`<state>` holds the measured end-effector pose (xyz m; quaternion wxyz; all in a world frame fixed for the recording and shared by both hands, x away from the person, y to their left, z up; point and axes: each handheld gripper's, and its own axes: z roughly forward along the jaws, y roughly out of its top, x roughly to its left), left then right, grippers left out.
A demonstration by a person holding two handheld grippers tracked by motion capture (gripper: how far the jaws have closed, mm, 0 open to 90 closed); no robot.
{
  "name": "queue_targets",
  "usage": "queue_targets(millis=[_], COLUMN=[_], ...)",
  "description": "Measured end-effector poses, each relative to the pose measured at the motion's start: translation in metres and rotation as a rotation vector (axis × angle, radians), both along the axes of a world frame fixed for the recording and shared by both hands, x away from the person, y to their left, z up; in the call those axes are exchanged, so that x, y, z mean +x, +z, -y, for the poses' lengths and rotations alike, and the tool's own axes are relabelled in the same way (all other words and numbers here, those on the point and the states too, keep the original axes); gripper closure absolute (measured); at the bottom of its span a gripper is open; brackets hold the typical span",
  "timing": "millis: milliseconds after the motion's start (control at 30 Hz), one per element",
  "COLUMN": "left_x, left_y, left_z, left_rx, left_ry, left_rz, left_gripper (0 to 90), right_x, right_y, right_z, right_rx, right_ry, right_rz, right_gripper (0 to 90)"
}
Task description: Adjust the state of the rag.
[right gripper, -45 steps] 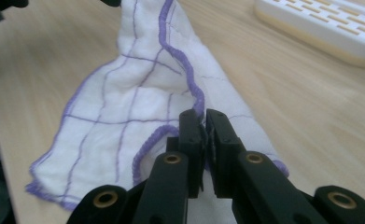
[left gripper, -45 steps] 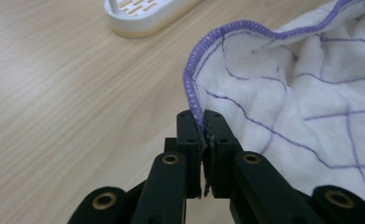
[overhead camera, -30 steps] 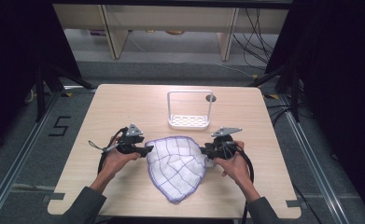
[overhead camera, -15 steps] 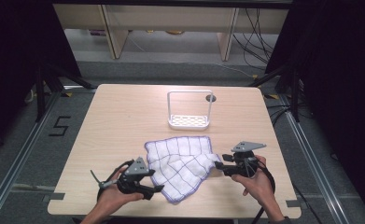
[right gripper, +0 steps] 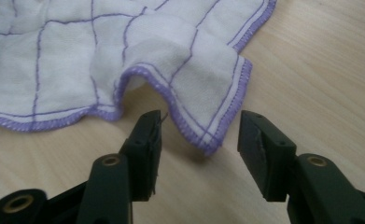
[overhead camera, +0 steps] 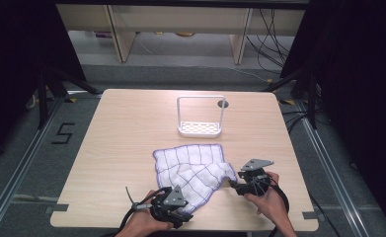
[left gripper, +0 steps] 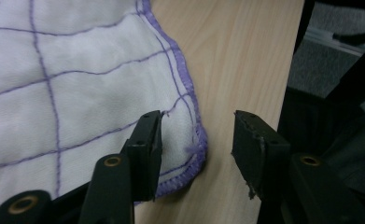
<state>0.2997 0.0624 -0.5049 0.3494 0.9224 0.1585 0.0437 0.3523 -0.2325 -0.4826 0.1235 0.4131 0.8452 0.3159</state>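
A white cloth (overhead camera: 195,168) with a purple grid and purple hem lies spread on the wooden table (overhead camera: 131,128), slightly rumpled at its near right. My left gripper (overhead camera: 184,216) is at the cloth's near corner by the table's front edge. In the left gripper view the hemmed cloth (left gripper: 77,93) corner lies between the jaws of the left gripper (left gripper: 196,140); they have just been closing, and the pads stand apart from it. My right gripper (overhead camera: 232,185) is at the right corner. The right gripper (right gripper: 200,135) has just opened, and a raised fold of cloth (right gripper: 77,60) sits loose between its jaws.
A white wire rack (overhead camera: 200,128) with a perforated base stands behind the cloth at the table's middle. A small round hole (overhead camera: 223,103) is just beyond it. The front edge of the table runs close under both hands.
Both hands have come toward the front edge, the left one farthest. The cloth, bunched between the grippers a second ago, now lies spread flat, and the left jaws have narrowed around its corner.
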Motion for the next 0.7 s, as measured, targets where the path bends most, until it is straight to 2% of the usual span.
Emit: queue_targets(millis=[33, 67, 100, 133, 167, 200, 233, 267, 333, 367, 400, 433, 500, 533, 600, 633, 667, 700], left_x=[0.004, 0.004, 0.007, 0.008, 0.010, 0.011, 0.010, 0.009, 0.008, 0.007, 0.005, 0.004, 0.000, -0.002, -0.007, -0.007, -0.010, -0.010], left_y=[0.001, 0.000, 0.001, 0.001, 0.003, 0.004, 0.006, 0.008, 0.017, 0.020, 0.023, 0.026, 0.029, 0.029, 0.027, 0.025, 0.022, 0.019], left_z=[-0.001, -0.001, -0.003, -0.005, -0.007, -0.011, -0.014, -0.017, -0.028, -0.035, -0.041, -0.048, -0.061, -0.065, -0.075, -0.080, -0.082, -0.085], left_rx=[0.033, 0.007, -0.008, -0.021, -0.020, -0.026, -0.080, -0.091, -0.103, -0.120, -0.131, -0.136, -0.137, -0.144, -0.150, -0.134, -0.129, -0.103], left_ry=[-0.029, -0.003, -0.002, -0.001, -0.006, -0.006, 0.025, 0.032, 0.040, 0.053, 0.061, 0.060, 0.066, 0.077, 0.094, 0.079, 0.089, 0.083], left_rz=[0.032, 0.027, 0.031, 0.030, 0.034, 0.041, 0.030, 0.037, 0.058, 0.062, 0.066, 0.075, 0.085, 0.081, 0.070, 0.079, 0.062, 0.066], left_gripper=[59.1, 68.5, 74.9, 80.2, 82.7, 84.2, 84.8, 85.2, 85.4, 85.4, 85.4, 85.4, 85.3, 85.3, 85.2, 85.2, 85.1, 85.1], right_x=[0.004, 0.006, 0.007, 0.009, 0.009, 0.007, 0.006, 0.002, -0.006, -0.013, -0.020, -0.030, -0.046, -0.056, -0.071, -0.078, -0.084, -0.088], right_y=[-0.003, -0.005, -0.004, -0.004, -0.001, 0.001, 0.004, 0.012, 0.023, 0.029, 0.034, 0.039, 0.042, 0.043, 0.041, 0.040, 0.038, 0.035], right_z=[0.000, -0.003, -0.003, -0.002, -0.001, -0.001, 0.000, 0.002, 0.003, 0.004, 0.004, 0.003, 0.001, 0.000, -0.003, -0.005, -0.006, -0.008], right_rx=[-0.029, -0.024, -0.030, -0.048, -0.051, -0.037, -0.028, -0.020, -0.007, 0.017, 0.018, 0.035, 0.051, 0.063, 0.081, 0.081, 0.089, 0.094], right_ry=[0.020, 0.021, 0.029, 0.062, 0.079, 0.071, 0.078, 0.100, 0.109, 0.148, 0.158, 0.164, 0.206, 0.206, 0.245, 0.262, 0.268, 0.278], right_rz=[0.029, 0.039, 0.038, 0.055, 0.056, 0.051, 0.071, 0.072, 0.077, 0.087, 0.113, 0.081, 0.079, 0.051, 0.044, 0.034, 0.019, 0.005], right_gripper=[54.8, 66.3, 72.3, 79.7, 84.7, 87.6, 88.2, 88.6, 88.8, 88.8, 88.8, 88.8, 88.8, 88.7, 88.5, 88.5, 88.6, 88.6])
